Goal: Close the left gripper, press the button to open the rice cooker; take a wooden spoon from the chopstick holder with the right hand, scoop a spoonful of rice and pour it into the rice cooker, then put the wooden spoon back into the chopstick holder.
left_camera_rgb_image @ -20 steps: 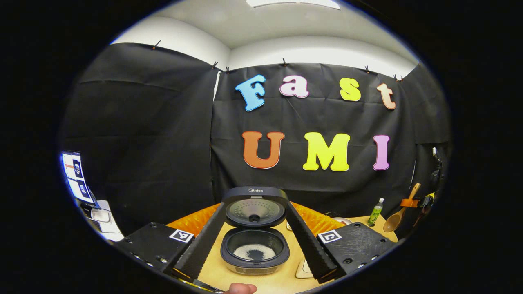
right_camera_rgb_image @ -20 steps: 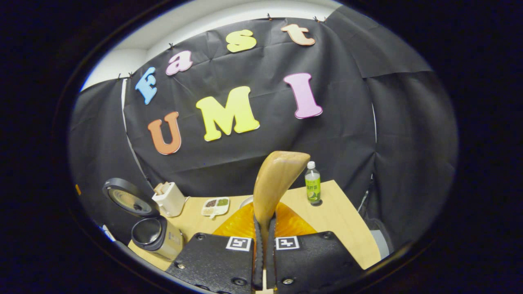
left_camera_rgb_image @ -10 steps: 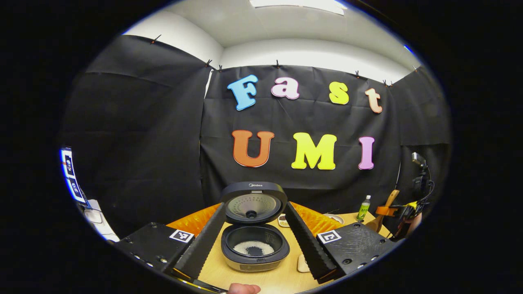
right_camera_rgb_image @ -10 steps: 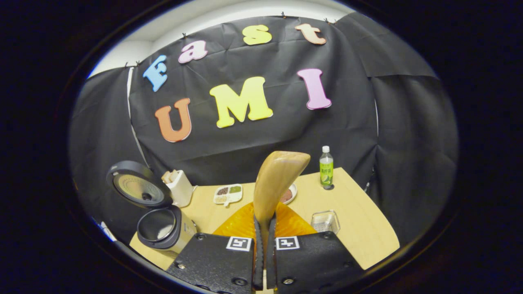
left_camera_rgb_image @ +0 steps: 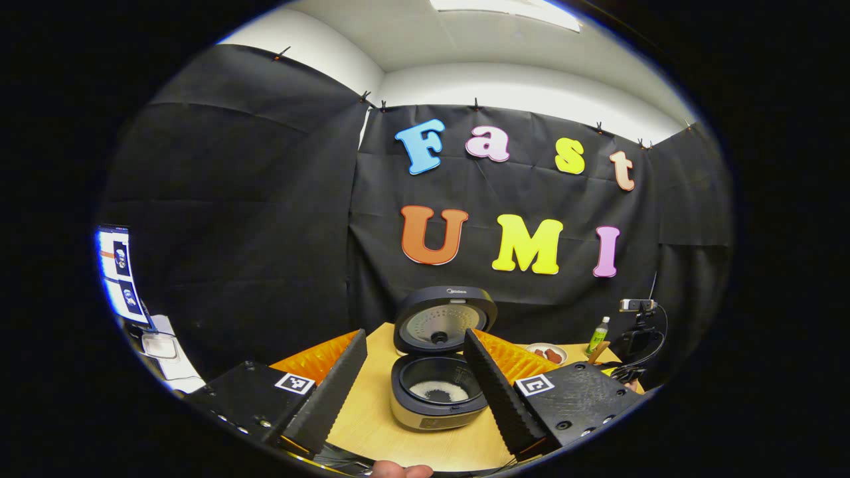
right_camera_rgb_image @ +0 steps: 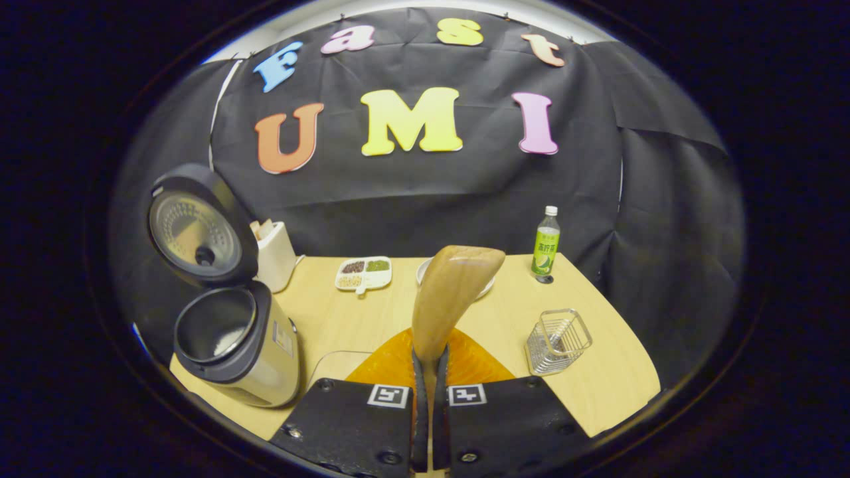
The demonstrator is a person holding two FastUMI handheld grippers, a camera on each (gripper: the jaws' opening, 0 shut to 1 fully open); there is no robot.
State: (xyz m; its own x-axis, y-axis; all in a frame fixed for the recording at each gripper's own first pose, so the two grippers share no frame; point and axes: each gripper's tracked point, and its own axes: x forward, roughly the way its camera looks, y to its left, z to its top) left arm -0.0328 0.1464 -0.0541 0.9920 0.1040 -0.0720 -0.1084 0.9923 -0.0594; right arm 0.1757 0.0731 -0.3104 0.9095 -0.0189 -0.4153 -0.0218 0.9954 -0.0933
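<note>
I am holding the left tongs [left_camera_rgb_image: 415, 392] with their fingers spread apart, clamped on nothing, aimed at the cooker [left_camera_rgb_image: 438, 392]. The cooker is standing on the bench [left_camera_rgb_image: 372, 425] with its lid [left_camera_rgb_image: 443, 318] raised upright, so the button step is judged complete. A patch of rice [left_camera_rgb_image: 438, 390] is lying in the pot, which suggests the pour is also complete.

I am keeping the right tongs [right_camera_rgb_image: 429, 398] pressed together on the handle of the spoon [right_camera_rgb_image: 451, 292], which is projecting forward and upward from between the fingers. I cannot tell whether its bowl is carrying any rice. In the right gripper view the cooker [right_camera_rgb_image: 232, 338] is sitting to the left, and a white holder [right_camera_rgb_image: 273, 255] with wooden sticks in it is standing just behind it. A wire basket [right_camera_rgb_image: 558, 340] is resting near the right bench edge.

Remaining, as judged: I am to return the spoon to the holder and release it.
</note>
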